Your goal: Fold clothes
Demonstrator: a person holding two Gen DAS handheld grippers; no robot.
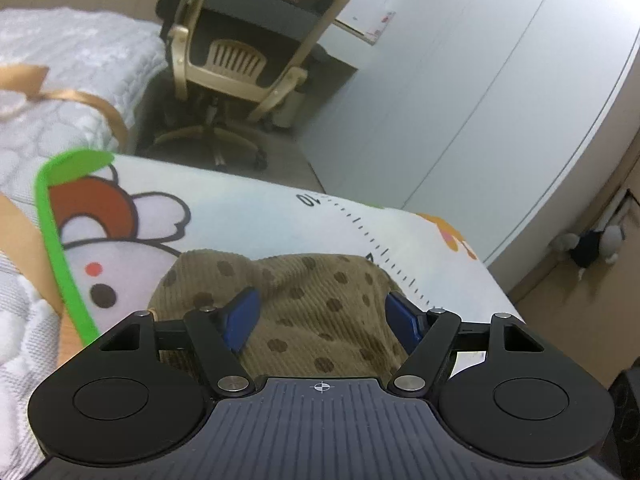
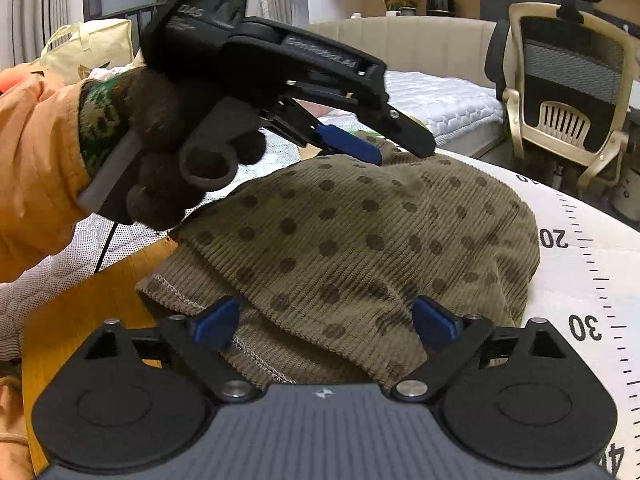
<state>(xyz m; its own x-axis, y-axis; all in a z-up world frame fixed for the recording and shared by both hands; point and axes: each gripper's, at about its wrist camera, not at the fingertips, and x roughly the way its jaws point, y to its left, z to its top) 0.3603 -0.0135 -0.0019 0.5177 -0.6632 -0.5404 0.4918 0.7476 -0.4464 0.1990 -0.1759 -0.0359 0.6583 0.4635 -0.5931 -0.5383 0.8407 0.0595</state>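
An olive corduroy garment with dark dots point(image 2: 360, 232) lies bunched on a white mat printed with a ruler scale point(image 2: 580, 280). My right gripper point(image 2: 325, 324) is open, its blue pads point(image 2: 216, 324) spread over the garment's near stitched hem. At the garment's far edge a gloved hand point(image 2: 168, 152) holds my left gripper point(image 2: 400, 152), tilted down onto the cloth. From the left wrist, that gripper point(image 1: 324, 316) stands open, with the dotted garment point(image 1: 312, 296) humped between its blue pads point(image 1: 242, 318). Neither gripper is clamped on the fabric.
The mat point(image 1: 248, 220) has a cartoon print and a green border point(image 1: 60, 240) and rests on a wooden surface point(image 2: 100, 300). Beyond it are a quilted bed point(image 1: 72, 64), an office chair point(image 1: 240, 56), a white wardrobe point(image 1: 480, 100) and an orange sleeve point(image 2: 36, 160).
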